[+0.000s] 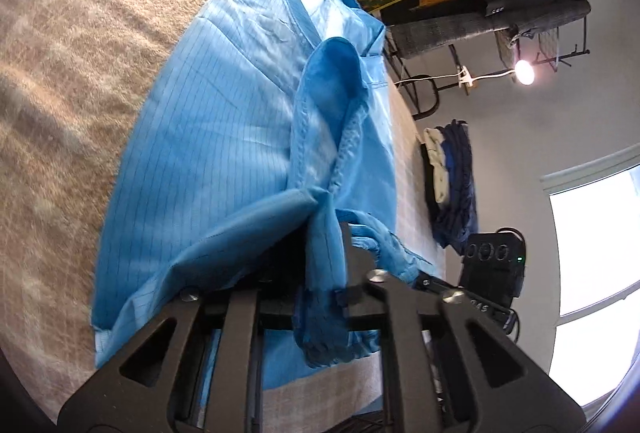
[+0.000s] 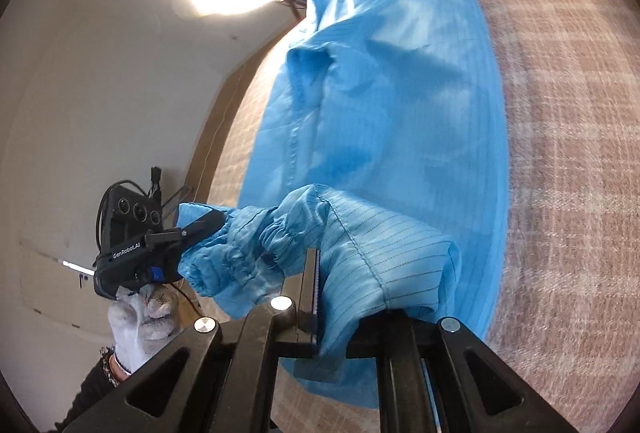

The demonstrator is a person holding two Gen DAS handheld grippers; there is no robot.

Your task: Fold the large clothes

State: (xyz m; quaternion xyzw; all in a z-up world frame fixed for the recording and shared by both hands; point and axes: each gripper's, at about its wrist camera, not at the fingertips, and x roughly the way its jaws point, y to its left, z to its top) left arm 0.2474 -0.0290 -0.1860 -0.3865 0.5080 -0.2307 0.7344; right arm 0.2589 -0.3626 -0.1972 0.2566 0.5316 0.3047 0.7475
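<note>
Plaid-covered worktop (image 2: 568, 161); blue striped coat (image 1: 224, 137) spread flat, collar at 12 o'clock. Left tool (image 1: 326, 273) and right tool (image 2: 320, 285) each pinch an elastic-cuffed sleeve. Body folds remain.

A beige plaid-covered surface (image 1: 72, 81) carries a light-blue pinstriped garment (image 1: 224, 121) spread flat across it.

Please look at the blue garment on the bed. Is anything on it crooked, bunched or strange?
Yes. The blue garment lies mostly flat, but one sleeve is lifted and bunched. Its gathered cuff hangs crumpled between the left gripper and right gripper. Nothing looks torn or spilled.
</note>
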